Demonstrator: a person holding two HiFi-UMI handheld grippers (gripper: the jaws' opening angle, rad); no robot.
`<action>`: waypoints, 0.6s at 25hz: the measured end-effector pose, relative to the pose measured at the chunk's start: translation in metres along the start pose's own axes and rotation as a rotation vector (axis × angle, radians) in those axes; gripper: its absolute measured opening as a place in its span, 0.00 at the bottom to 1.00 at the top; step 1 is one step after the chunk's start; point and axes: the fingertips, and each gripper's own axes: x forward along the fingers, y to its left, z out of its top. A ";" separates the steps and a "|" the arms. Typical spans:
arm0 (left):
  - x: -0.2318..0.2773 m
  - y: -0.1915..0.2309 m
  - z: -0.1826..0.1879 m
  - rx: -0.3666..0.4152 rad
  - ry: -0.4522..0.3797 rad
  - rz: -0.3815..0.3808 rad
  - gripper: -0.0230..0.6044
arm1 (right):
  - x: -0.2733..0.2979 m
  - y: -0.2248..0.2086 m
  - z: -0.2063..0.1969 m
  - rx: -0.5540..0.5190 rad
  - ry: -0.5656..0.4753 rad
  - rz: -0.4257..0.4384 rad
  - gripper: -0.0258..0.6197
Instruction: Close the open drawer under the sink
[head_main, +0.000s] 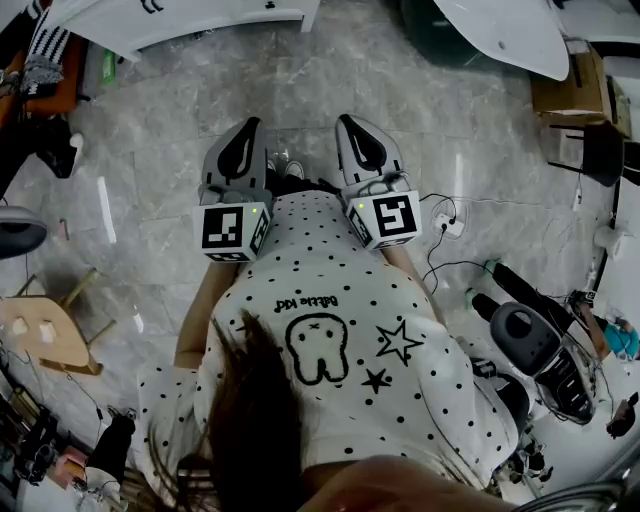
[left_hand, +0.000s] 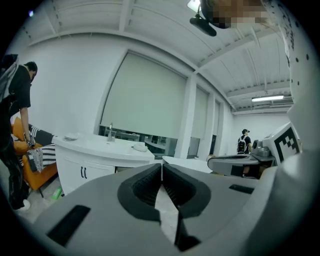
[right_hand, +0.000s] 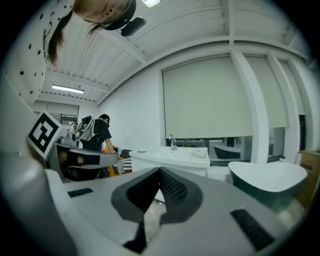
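- Grey ribbed pads of the left gripper meet at their tips, closed on nothing; only pale floor shows through the slit lower down.
- Jaws of the right gripper are likewise together at the tips, with nothing between them.
- Both grippers are held side by side, apart, just in front of the person's dotted white shirt. Each marker cube is close to the chest, and the noses point toward the top of the head view.
- Grey marble floor lies below them.
- White sink cabinet stands well ahead, left of centre in the left gripper view and near centre in the right gripper view. Its tap is on the counter, and two dark handles are on its front.
- From here I cannot pick out the drawer under the sink.
- White tub sits at the right of the right gripper view.
- Another person stands at the left edge of the left gripper view, beside the cabinet.
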 end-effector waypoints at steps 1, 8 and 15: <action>0.001 -0.001 0.000 0.001 0.000 0.000 0.06 | 0.000 -0.001 0.000 0.000 0.000 0.000 0.06; 0.005 -0.008 0.002 0.004 -0.007 0.011 0.06 | -0.003 -0.010 0.002 -0.009 -0.010 0.006 0.06; 0.000 -0.015 -0.002 0.006 -0.005 0.024 0.06 | -0.009 -0.014 0.004 0.032 -0.045 0.037 0.06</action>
